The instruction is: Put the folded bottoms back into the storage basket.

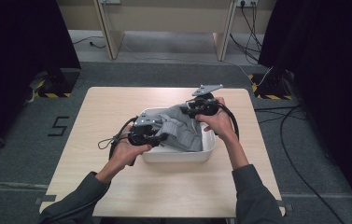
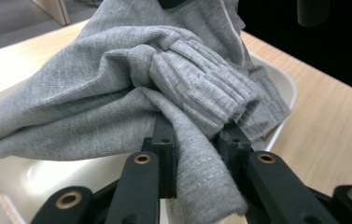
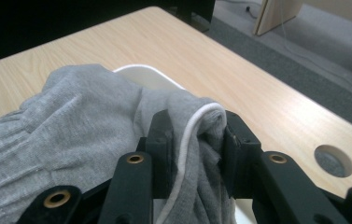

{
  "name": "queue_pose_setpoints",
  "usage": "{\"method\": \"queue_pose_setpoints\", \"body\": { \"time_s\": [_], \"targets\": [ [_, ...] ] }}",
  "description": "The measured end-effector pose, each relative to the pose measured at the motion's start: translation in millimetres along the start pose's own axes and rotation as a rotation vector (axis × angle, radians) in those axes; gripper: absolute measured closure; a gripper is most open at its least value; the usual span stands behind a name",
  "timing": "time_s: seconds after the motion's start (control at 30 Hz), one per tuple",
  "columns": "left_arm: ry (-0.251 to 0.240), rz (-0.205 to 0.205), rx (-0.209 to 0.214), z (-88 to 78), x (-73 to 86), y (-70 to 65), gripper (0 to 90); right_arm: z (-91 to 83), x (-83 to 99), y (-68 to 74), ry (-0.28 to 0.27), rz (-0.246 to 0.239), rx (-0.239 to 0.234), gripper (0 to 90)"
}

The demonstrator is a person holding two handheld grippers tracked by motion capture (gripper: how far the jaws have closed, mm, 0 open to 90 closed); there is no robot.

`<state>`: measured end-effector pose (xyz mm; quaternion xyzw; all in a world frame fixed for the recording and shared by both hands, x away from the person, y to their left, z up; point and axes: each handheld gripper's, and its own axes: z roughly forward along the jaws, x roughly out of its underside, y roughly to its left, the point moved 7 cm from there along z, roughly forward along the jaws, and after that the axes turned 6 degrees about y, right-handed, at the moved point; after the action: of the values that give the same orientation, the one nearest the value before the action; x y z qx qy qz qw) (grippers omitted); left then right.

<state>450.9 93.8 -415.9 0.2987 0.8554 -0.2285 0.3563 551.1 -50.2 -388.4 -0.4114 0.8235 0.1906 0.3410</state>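
High view: grey garment [image 1: 183,130] sits bunched in the white tub [image 1: 176,156] mid-table. Left gripper [image 1: 160,137] and right gripper [image 1: 186,110] each pinch a fold — soft, light, floppy cloth, best taken at the ribbed cuff [image 2: 211,88].

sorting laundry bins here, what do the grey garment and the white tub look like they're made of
Grey garment: looks like soft knit fabric, probably cotton jersey, matte; fine knit rows and a ribbed cuff show, with a thin white cord along one edge.
White tub: likely moulded plastic, smooth with a slight sheen; rounded corners and a thin rim suggest it, though enamel can't be ruled out.
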Motion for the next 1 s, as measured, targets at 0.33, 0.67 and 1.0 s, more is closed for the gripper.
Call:
{"method": "queue_pose_setpoints", "body": {
  "time_s": [0.33, 0.67, 1.0],
  "targets": [
    [0.051, -0.008, 0.003, 11.0, 12.0, 3.0, 72.0, 17.0, 16.1, -2.1, 0.034, 0.027, -0.015, 68.3],
    [0.107, -0.013, 0.005, 18.5, 21.8, 7.5, 71.5, 30.4, 32.2, -6.3, 0.07, 0.058, -0.012, 68.2],
    [0.13, -0.025, -0.001, 19.1, 29.3, 13.4, 70.7, 43.3, 45.6, -9.9, 0.117, 0.105, -0.01, 66.2]
  ]
}}
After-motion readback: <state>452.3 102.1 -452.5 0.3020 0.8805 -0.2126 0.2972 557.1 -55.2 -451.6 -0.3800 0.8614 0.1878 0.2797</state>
